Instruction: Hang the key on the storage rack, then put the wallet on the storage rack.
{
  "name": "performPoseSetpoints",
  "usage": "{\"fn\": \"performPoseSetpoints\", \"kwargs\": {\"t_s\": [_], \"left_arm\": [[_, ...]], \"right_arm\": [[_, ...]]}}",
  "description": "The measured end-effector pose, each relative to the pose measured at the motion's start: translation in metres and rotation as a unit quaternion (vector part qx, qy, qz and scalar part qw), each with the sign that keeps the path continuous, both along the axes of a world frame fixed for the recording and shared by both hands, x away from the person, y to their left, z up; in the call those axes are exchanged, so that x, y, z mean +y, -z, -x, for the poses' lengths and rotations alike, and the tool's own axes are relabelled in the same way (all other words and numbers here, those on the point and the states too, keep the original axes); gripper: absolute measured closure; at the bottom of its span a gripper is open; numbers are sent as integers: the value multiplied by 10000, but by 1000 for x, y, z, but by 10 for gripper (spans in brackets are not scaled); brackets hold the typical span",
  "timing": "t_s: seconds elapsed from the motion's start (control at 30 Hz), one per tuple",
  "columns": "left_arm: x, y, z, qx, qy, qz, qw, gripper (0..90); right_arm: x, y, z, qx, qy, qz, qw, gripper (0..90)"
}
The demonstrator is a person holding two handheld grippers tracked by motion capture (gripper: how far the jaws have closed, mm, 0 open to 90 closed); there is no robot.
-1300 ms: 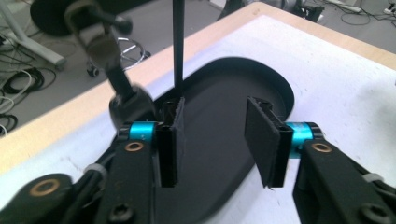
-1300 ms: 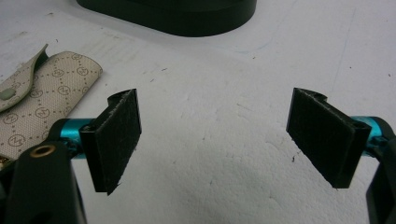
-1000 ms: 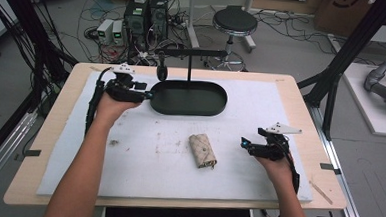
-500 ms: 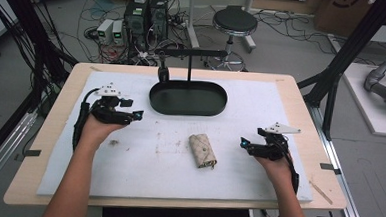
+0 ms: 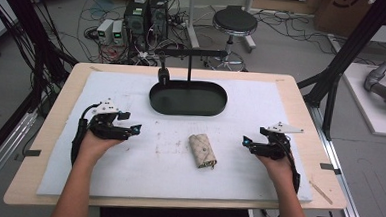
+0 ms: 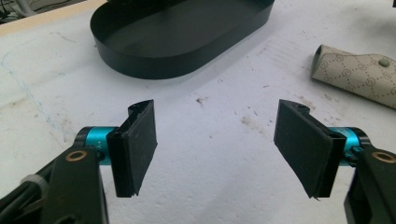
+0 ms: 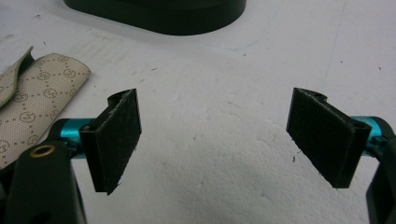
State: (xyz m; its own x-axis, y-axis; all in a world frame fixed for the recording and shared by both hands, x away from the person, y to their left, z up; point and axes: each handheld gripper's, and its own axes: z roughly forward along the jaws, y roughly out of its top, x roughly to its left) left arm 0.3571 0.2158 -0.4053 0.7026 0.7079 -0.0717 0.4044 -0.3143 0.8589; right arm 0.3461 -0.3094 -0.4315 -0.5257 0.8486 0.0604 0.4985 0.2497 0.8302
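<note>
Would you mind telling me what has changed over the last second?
The left gripper drew back from beside the black tray toward the person and now sits open over the white mat, holding nothing. The right gripper, the patterned pouch and the tray stayed put.

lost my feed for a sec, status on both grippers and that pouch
Left gripper open, empty, on the mat. Right gripper open, empty. Patterned pouch flat between them, untouched. Black tray beyond, nothing blocking.
</note>
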Motion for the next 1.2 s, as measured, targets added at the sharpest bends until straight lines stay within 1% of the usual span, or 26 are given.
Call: {"fn": "performPoseSetpoints", "kwargs": {"t_s": [0.07,0.13,0.23,0.3,0.43,0.47,0.5,0.53,0.63,0.67,0.73,0.87,0.97,1.07,1.2], "left_arm": [[1,3,2,-25,89,-5,10000,279],[0,7,4,-27,182,2,9998,266],[0,11,6,-3,302,-23,9995,250],[1,12,8,18,318,17,9995,246],[7,15,10,-12,251,83,9996,219],[11,17,10,-54,188,81,9998,193],[11,17,10,-54,188,81,9998,180],[16,20,10,-29,78,113,9999,179],[20,20,10,-41,25,133,9999,178],[21,20,9,-71,7,167,9998,178],[23,18,8,-132,-32,173,9998,178],[26,15,10,-175,-83,126,9997,178],[28,16,10,-127,-141,91,9998,178],[30,18,10,-71,-156,-8,9999,178],[33,17,10,-70,-243,21,9997,178]], "right_arm": [[0,0,0,-13,8,16,10000,183],[0,1,-1,24,12,20,10000,183],[2,2,-2,37,8,52,10000,183],[2,3,-2,71,16,70,9999,183],[1,2,-1,53,38,53,10000,183],[0,3,-1,49,60,28,10000,183],[0,3,-1,49,60,28,10000,183],[0,3,-1,66,68,15,10000,183],[0,4,0,50,82,73,9999,182],[1,4,0,40,87,56,9999,183],[3,5,0,37,86,108,9999,183],[6,5,1,45,58,126,9999,182],[9,5,2,32,69,119,9999,182],[11,4,2,34,65,98,9999,182],[22,0,7,5,-13,78,10000,183]]}}
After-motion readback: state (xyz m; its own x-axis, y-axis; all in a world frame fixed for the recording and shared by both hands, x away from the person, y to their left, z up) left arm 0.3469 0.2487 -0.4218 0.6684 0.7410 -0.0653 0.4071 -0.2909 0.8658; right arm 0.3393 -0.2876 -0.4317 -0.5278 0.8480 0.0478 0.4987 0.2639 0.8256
